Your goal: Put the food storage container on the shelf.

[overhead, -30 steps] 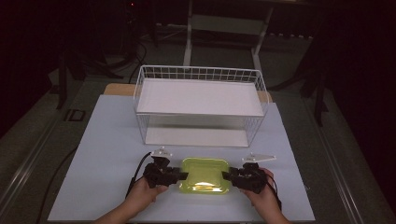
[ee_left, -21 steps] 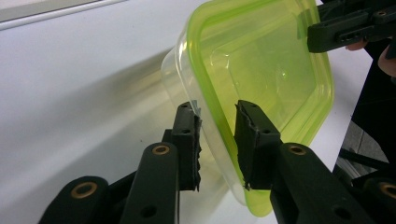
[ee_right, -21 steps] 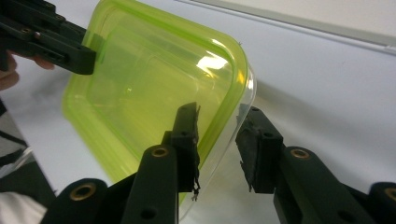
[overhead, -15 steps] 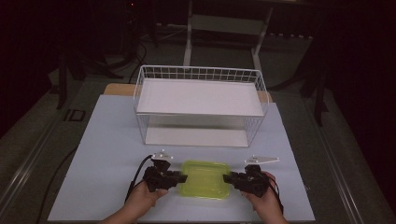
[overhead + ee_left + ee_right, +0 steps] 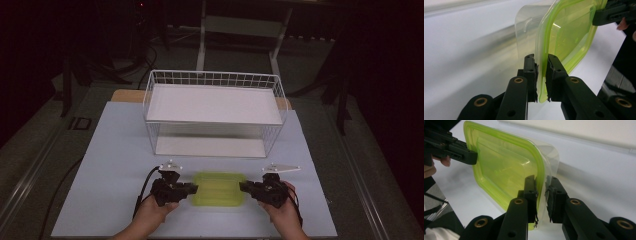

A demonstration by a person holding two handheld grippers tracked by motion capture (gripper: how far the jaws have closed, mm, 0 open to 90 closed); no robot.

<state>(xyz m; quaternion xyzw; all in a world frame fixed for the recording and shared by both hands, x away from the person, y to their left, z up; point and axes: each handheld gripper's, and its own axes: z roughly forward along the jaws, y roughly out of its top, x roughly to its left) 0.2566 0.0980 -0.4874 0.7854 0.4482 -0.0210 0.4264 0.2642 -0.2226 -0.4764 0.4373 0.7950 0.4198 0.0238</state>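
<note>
A clear plastic container with a yellow-green lid (image 5: 219, 189) lies flat on the white tabletop (image 5: 115, 160), near its front edge. My left gripper (image 5: 194, 188) sits at the container's left end and my right gripper (image 5: 242, 187) at its right end. A hand holds each. In the left gripper view the jaws have just been closing, and the left gripper (image 5: 542, 75) pinches the lid's rim (image 5: 564, 32) between its pads. In the right gripper view the right gripper (image 5: 541, 197) has also been closing, and it clamps the opposite rim of the lid (image 5: 504, 162) and tub.
A white wire basket (image 5: 150, 100) with a flat white shelf inside stands behind the container, in the middle of the table. Black cables trail from both grippers toward the front edge. Dark floor and stand legs surround the table.
Both grippers have drawn slightly inward onto the container's two ends, and their jaws have narrowed on its rim. The container has stayed where it was.
</note>
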